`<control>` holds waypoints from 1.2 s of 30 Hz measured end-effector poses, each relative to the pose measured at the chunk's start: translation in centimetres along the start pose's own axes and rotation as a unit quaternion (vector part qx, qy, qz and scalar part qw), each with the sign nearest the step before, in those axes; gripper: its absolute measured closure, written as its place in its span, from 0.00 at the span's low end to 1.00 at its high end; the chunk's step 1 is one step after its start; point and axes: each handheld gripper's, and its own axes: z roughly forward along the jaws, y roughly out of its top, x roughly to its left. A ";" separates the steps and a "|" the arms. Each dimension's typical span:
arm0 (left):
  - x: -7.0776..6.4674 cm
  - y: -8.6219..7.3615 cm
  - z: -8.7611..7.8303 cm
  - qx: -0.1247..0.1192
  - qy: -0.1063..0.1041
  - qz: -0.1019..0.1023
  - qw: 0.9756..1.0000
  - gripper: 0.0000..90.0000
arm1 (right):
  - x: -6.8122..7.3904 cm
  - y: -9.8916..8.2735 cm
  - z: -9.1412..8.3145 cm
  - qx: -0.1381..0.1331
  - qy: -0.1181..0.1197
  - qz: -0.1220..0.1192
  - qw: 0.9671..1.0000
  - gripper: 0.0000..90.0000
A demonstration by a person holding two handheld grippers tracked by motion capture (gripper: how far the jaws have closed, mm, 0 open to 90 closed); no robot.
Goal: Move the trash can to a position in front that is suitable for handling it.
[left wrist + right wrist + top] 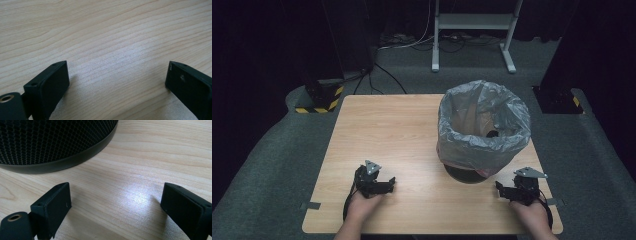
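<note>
A black mesh waste bin (469, 172) lined with a grey plastic bag (482, 125) stands on the right half of the wooden table (387, 130). My left gripper (384, 186) rests near the front left of the table, held by a hand, and is open with bare wood (117, 75) between its jaws. My right gripper (501, 189) rests at the front right, just in front of the bin, also open and empty. In the right gripper view the bin's mesh wall and base rim (57, 145) sit close ahead at upper left.
Something dark lies inside the bag (492, 134). A white metal stand (472, 30) and cables sit on the grey floor behind the table. Black posts with yellow-black striped bases (319, 97) flank the table's far corners. Tape tabs mark the front corners (312, 205).
</note>
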 end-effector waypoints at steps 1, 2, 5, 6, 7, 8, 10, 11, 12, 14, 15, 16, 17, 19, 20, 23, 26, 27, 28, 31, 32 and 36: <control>0.0 0.0 0.0 0.000 -0.002 0.001 1.000 0.05 | 0.0 0.0 0.0 0.000 0.001 0.001 1.000 0.10; 0.0 0.0 0.0 0.001 -0.003 0.001 1.000 0.05 | -0.1 0.0 0.0 -0.001 0.001 -0.002 1.000 0.10; 0.0 0.0 0.0 0.001 -0.003 0.001 1.000 0.05 | -0.1 0.1 0.1 -0.002 0.001 -0.002 1.000 0.10; 0.0 0.0 0.0 0.002 -0.003 0.000 1.000 0.05 | -0.1 0.1 0.1 -0.001 0.001 -0.002 1.000 0.11; 0.0 0.0 0.0 0.002 -0.003 0.000 1.000 0.04 | -0.1 0.1 0.1 -0.001 0.001 -0.002 1.000 0.11; 0.0 0.0 0.0 0.003 -0.002 0.002 1.000 0.04 | -0.1 0.0 0.1 -0.001 -0.001 -0.004 1.000 0.11; 0.0 0.1 0.1 0.003 -0.002 0.002 1.000 0.04 | -0.1 0.0 0.0 -0.001 -0.001 -0.003 1.000 0.11; 0.0 0.1 0.1 0.004 -0.004 0.001 1.000 0.04 | -0.1 0.0 0.0 -0.002 0.001 0.003 1.000 0.11; 0.0 0.1 0.1 0.003 -0.004 0.002 1.000 0.03 | -0.2 0.0 -0.1 -0.002 -0.001 0.008 1.000 0.11; 0.0 0.1 0.1 0.004 -0.006 0.004 1.000 0.03 | -0.3 -0.1 -0.1 -0.003 -0.002 0.012 1.000 0.11; 0.0 0.1 0.1 0.004 -0.006 0.004 1.000 0.02 | -0.3 -0.1 -0.1 -0.003 -0.002 0.012 1.000 0.11; 0.0 0.1 0.1 0.004 -0.007 0.004 1.000 0.02 | -0.3 -0.1 -0.1 -0.004 -0.002 0.013 1.000 0.11; 0.1 0.2 0.2 0.006 -0.006 0.006 1.000 0.02 | -0.3 -0.2 -0.2 -0.003 -0.007 0.015 1.000 0.11; 0.1 0.2 0.2 0.009 -0.007 0.004 1.000 0.01 | -0.9 -0.3 -0.6 -0.009 -0.008 0.041 0.999 0.11; 0.1 0.2 0.2 0.009 -0.007 0.004 1.000 0.01 | -1.0 -0.2 -0.9 -0.016 -0.003 0.059 0.998 0.11; -0.1 0.3 0.1 0.014 -0.006 0.005 1.000 0.01 | -1.2 0.2 -1.7 -0.047 -0.016 0.053 0.997 0.11; -0.1 0.4 0.1 0.018 -0.003 0.004 1.000 0.02 | -1.1 0.6 -2.3 -0.058 -0.017 0.045 0.997 0.11; -0.1 0.5 0.1 0.021 -0.001 0.004 1.000 0.02 | -1.1 0.7 -2.5 -0.063 -0.018 0.039 0.997 0.11; -0.1 0.6 0.1 0.022 -0.004 -0.003 1.000 0.02 | -1.0 0.9 -2.8 -0.067 -0.022 0.036 0.997 0.11; -0.5 0.7 -0.5 0.022 -0.010 -0.015 1.000 0.02 | -0.8 1.1 -3.7 -0.082 -0.044 0.010 0.996 0.12; -0.5 0.7 -0.5 0.022 -0.010 -0.015 1.000 0.03 | -0.8 1.1 -3.7 -0.082 -0.044 0.010 0.996 0.12; -1.2 2.1 -1.0 0.007 -0.033 -0.004 0.999 0.04 | -1.3 1.3 -3.9 -0.075 -0.050 0.025 0.996 0.11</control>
